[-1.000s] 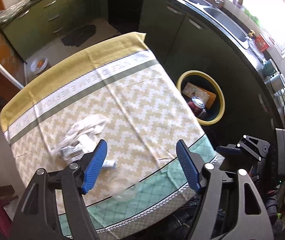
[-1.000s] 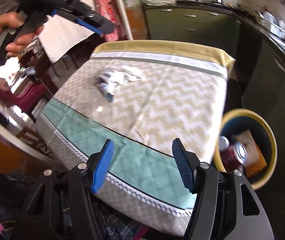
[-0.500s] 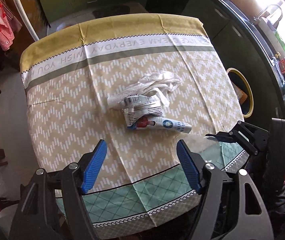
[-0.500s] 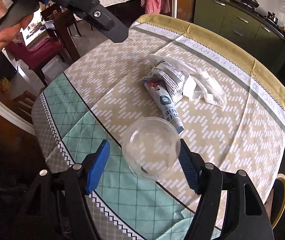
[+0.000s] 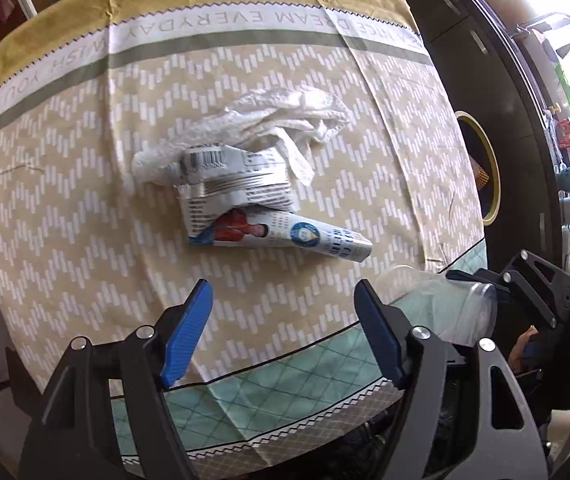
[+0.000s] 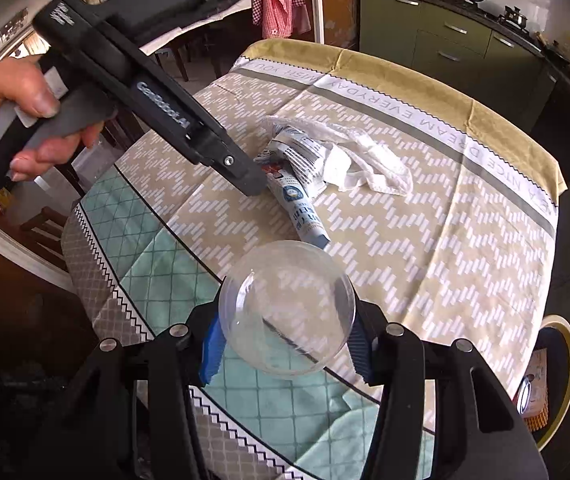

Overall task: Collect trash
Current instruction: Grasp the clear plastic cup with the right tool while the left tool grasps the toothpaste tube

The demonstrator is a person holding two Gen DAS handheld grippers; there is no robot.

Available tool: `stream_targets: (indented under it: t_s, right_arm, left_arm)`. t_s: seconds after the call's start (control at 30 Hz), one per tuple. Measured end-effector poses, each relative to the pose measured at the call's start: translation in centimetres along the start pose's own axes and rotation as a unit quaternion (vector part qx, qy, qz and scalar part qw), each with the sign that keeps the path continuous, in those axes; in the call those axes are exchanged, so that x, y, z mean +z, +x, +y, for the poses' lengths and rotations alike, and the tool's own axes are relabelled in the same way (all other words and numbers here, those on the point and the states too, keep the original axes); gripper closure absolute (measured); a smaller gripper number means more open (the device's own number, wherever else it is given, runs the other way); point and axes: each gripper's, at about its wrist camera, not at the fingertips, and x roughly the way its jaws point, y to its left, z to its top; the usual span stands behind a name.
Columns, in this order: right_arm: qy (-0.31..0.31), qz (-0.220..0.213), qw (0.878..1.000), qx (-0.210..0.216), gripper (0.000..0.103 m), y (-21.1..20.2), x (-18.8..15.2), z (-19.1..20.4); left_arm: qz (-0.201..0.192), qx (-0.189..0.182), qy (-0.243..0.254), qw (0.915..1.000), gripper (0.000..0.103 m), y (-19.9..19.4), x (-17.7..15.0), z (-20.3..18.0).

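Clear cup point(image 6: 287, 308) pinched in R gripper point(image 6: 285, 344), not binned yet; L gripper point(image 5: 285, 328) spread, empty; wrapper point(image 5: 241, 200) + tissue point(image 5: 277, 120) left on table.

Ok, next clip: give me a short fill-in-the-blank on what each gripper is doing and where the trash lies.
1. The right gripper is shut on a clear plastic ____.
2. The left gripper is ____ and holds nothing.
3. The crumpled white plastic bag lies on the ____, touching the printed wrapper.
4. The bin beside the table has a ____ rim.

Missing words: cup; open; tablecloth; yellow
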Motion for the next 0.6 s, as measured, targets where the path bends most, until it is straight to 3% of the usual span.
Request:
stream_targets:
  t_s: [0.13, 0.27, 0.43, 0.6]
  right_arm:
    - [0.016, -0.007, 1.000, -0.012, 0.052, -2.2, -1.9, -1.4]
    - [0.025, -0.010, 1.000, -0.010, 0.052, -3.3, -4.0, -2.2]
    - [0.032, -0.022, 0.999, 0.003, 0.052, -4.4, -6.2, -2.8]
    - [0.044, -0.031, 0.998, 0.011, 0.052, -5.2, -7.7, -4.1]
  left_arm:
    - [0.011, -0.025, -0.073, 0.9970, 0.034, 2.2, 0.6, 0.0]
    - [0.005, -0.021, -0.127, 0.9917, 0.034, 3.5, 1.5, -0.1]
    - [0.027, -0.018, -0.169, 0.9850, 0.033, 5.4, 2.3, 0.3]
    - [0.028, -0.014, -0.174, 0.9841, 0.036, 5.3, 2.2, 0.2]
